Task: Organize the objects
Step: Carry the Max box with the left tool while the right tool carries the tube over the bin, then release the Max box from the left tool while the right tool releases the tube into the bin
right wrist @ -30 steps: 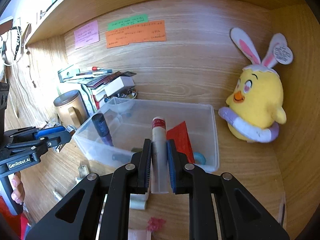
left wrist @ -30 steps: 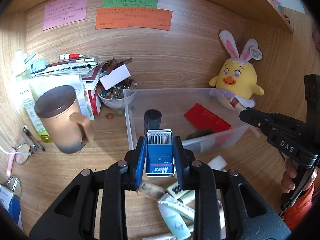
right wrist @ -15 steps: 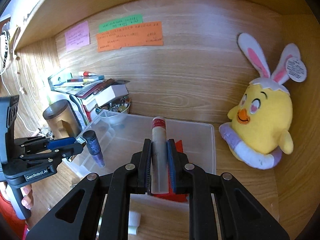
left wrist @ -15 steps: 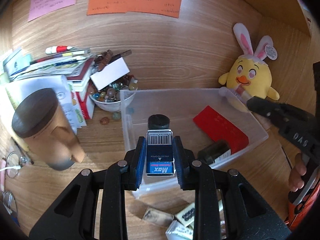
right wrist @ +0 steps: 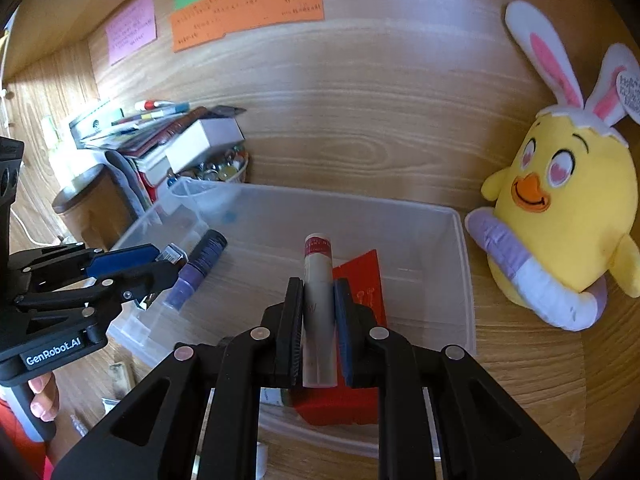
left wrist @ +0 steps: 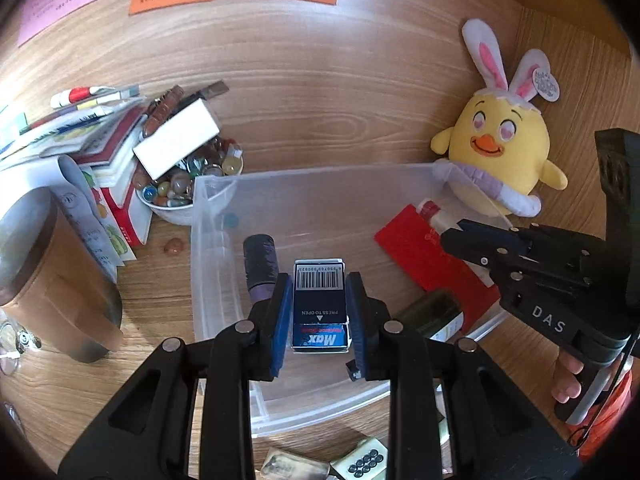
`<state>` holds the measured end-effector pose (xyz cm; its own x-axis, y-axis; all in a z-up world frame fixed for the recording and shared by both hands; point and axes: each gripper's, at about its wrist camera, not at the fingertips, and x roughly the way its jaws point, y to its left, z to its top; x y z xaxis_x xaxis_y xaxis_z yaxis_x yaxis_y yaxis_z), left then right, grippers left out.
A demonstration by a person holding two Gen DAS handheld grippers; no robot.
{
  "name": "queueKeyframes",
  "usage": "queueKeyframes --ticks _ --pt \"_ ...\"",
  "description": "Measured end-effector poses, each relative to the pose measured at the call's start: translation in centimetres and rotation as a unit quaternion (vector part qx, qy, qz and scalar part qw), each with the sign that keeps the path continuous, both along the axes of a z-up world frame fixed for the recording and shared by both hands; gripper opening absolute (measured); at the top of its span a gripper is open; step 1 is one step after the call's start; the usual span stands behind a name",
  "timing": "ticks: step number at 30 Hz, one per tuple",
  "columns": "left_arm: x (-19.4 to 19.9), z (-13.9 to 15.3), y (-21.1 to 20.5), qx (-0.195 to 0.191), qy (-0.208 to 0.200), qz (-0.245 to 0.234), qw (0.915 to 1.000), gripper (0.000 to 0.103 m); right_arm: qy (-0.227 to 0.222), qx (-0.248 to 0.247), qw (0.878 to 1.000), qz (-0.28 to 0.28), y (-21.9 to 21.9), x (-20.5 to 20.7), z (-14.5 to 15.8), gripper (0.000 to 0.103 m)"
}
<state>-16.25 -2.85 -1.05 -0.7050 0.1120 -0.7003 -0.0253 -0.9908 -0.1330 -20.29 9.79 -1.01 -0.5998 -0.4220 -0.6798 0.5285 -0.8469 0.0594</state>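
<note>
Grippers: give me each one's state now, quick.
Left gripper: shut on the blue Max staple box.
Right gripper: shut on the red-capped tube.

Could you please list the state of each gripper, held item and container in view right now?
Left gripper: shut on the staple box, above the bin.
Right gripper: shut on the tube, above the bin.
Clear bin: open, no lid.
Brown mug: lid on.
Purple bottle: lying in the bin.
</note>
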Motion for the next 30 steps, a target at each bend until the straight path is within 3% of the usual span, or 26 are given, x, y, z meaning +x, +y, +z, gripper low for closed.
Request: queueKeyframes --ticks 10,13,19,24,30 --pt "0.3 -0.1 0.1 -0.005 -0.003 -0.006 1.0 0.028 -0.022 0.016 1.0 0.005 -0.9 -0.4 -1.3 0.014" --pt "0.7 0.3 0.2 -0.006 0.001 -0.005 1.0 0.03 -0.021 0.015 1.0 0.005 -0.6 -0.3 -1.1 0.019" --pt "2.3 1.4 0.1 -0.013 0.017 0.001 0.9998 0.044 -0.003 0.01 1.0 0.004 -0.3 0.5 0.0 0.033" --pt "4.1 2.5 -0.1 -0.024 0.034 0.01 0.9991 0.065 0.021 0.015 1.0 0.01 -0.2 1.9 1.4 0.05" --pt "6.5 3.7 -0.3 -0.035 0.055 0.014 0.9978 0.08 0.044 0.015 0.999 0.023 0.0 4.0 2.7 0.066"
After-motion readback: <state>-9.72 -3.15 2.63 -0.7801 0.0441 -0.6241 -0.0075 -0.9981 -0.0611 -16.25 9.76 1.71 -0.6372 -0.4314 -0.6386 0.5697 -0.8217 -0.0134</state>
